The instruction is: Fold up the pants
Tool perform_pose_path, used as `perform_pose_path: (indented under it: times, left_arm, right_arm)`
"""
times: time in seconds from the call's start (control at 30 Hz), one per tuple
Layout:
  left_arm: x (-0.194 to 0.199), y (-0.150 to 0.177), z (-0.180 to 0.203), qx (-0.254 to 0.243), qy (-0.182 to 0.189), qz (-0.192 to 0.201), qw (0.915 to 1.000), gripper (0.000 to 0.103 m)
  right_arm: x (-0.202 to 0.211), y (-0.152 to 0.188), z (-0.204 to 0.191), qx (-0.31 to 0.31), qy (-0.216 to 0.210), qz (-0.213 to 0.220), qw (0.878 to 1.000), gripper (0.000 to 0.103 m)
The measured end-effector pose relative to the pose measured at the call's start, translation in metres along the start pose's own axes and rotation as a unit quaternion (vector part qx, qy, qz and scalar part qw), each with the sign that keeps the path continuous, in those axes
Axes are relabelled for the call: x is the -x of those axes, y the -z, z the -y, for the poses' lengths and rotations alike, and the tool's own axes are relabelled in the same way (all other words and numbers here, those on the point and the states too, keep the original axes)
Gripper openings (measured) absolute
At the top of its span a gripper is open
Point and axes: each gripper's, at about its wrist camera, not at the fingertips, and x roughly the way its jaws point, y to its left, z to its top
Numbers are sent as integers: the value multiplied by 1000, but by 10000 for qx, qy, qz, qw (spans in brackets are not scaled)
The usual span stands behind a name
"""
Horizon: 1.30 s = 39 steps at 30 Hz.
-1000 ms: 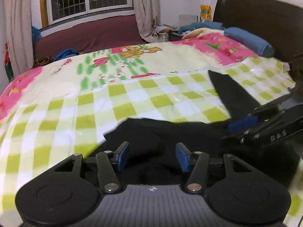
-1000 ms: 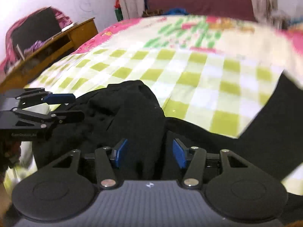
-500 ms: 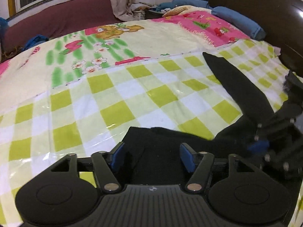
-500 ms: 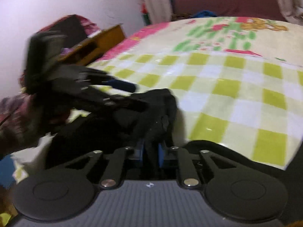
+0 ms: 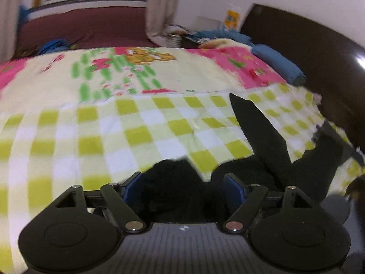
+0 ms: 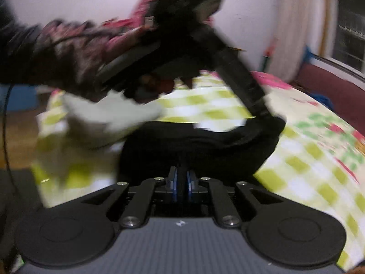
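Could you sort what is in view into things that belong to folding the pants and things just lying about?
Belongs to the job:
black pants
left gripper, open around the fabric
right gripper, shut on the pants
checked sheet beneath

Just lying about:
blue pillow
cartoon blanket
curtain

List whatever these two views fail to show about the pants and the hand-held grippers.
- Left wrist view: the black pants run under the left hand-held gripper body, hiding their near edge.
- Left wrist view: the right hand-held gripper is blurred and cut off at the frame's right.
- Right wrist view: motion blur smears the left hand-held gripper; whether its tip touches the pants is unclear.
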Motion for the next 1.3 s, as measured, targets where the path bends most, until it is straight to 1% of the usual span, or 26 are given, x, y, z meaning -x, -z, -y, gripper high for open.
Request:
perform_pose_path:
  times: [0.03, 0.07, 0.13, 0.2, 0.23, 0.3, 0.33, 0.37, 0.43, 0.47, 0.53, 0.57, 0.67, 0.73, 0.77, 0.83, 0.87, 0.93, 1.0, 1.1, 1.13, 1.17, 1.2, 1.27, 1.3]
  left_arm:
    - [10, 11, 1, 128, -56, 23, 9999, 90]
    - [20, 23, 3, 232, -138, 61, 9996, 90]
    - [36, 48, 6, 394, -479, 125, 9980, 93]
    - [46, 69, 5, 570, -708, 99, 9958, 94]
    - [49, 80, 2, 760, -772, 73, 9941, 94]
    - [55, 100, -2, 1121, -803, 36, 9904, 94]
    - [57, 109, -2, 1256, -849, 55, 9884, 94]
    - [58, 116, -2, 1333, -971, 67, 9863, 93]
    - [60, 127, 2, 1301, -1224, 120, 9838, 93]
    - [59, 130, 3, 1281, -1361, 119, 9823, 93]
    - [56, 134, 3, 1270, -1460, 72, 9811, 93]
    - [56, 134, 3, 1313, -1404, 91, 9813, 93]
    - [49, 135, 0, 1709, -1005, 69, 9801, 93]
    - [44, 140, 3, 1899, -862, 62, 9780, 93]
    - [42, 142, 6, 1950, -846, 59, 9771, 93]
    - [35, 144, 9, 2040, -785, 59, 9758, 93]
    - [30, 143, 11, 2070, -825, 45, 9748, 93]
    - [19, 142, 11, 2072, -1109, 18, 9720, 93]
    - [11, 140, 5, 2178, -1272, 39, 9677, 93]
    - [10, 134, -3, 2489, -1328, 328, 9588, 93]
    - [11, 132, -5, 2575, -1329, 468, 9560, 93]
    - [10, 131, -5, 2622, -1334, 561, 9541, 92]
    - [8, 130, -5, 2647, -1359, 588, 9529, 89]
    - [0, 130, -4, 2576, -1609, 418, 9519, 70]
    - [-2, 131, -2, 2476, -1736, 328, 9526, 66]
  right_arm:
    - [-5, 1, -14, 108, -137, -52, 9998, 0]
    - [-12, 2, -27, 233, -167, -154, 9995, 1]
    - [-24, 7, -46, 317, -197, -359, 9987, 1]
    - [-27, 8, -56, 150, -265, -475, 9984, 1]
    - [-24, 9, -58, 56, -233, -495, 9985, 1]
    - [-14, 11, -52, -366, -153, -552, 9977, 2]
    - [-9, 13, -48, -612, -75, -599, 9963, 2]
    - [-2, 17, -44, -864, 62, -639, 9942, 3]
    - [10, 25, -39, -1222, 384, -711, 9892, 3]
    - [14, 28, -35, -1387, 587, -748, 9857, 6]
    - [27, 40, -23, -1796, 993, -852, 9750, 7]
    - [33, 46, -17, -2071, 1145, -888, 9675, 8]
    - [52, 64, 4, -2967, 1472, -842, 9398, 9]
    - [71, 74, 16, -3404, 1662, -743, 9225, 9]
    - [75, 79, 20, -3546, 1721, -708, 9163, 9]
    - [81, 87, 24, -3697, 1847, -672, 9081, 9]
    - [82, 87, 26, -3732, 1900, -677, 9056, 9]
    - [84, 93, 29, -3824, 1977, -669, 9001, 9]
    - [89, 98, 33, -3922, 2044, -618, 8948, 9]
    - [98, 108, 39, -4091, 2185, -541, 8843, 11]
    - [102, 112, 42, -4188, 2229, -503, 8789, 12]
    - [107, 116, 45, -4291, 2256, -469, 8734, 16]
    - [111, 120, 48, -4422, 2286, -435, 8662, 19]
    - [118, 127, 53, -4607, 2377, -372, 8543, 22]
    - [122, 129, 56, -4686, 2431, -334, 8486, 23]
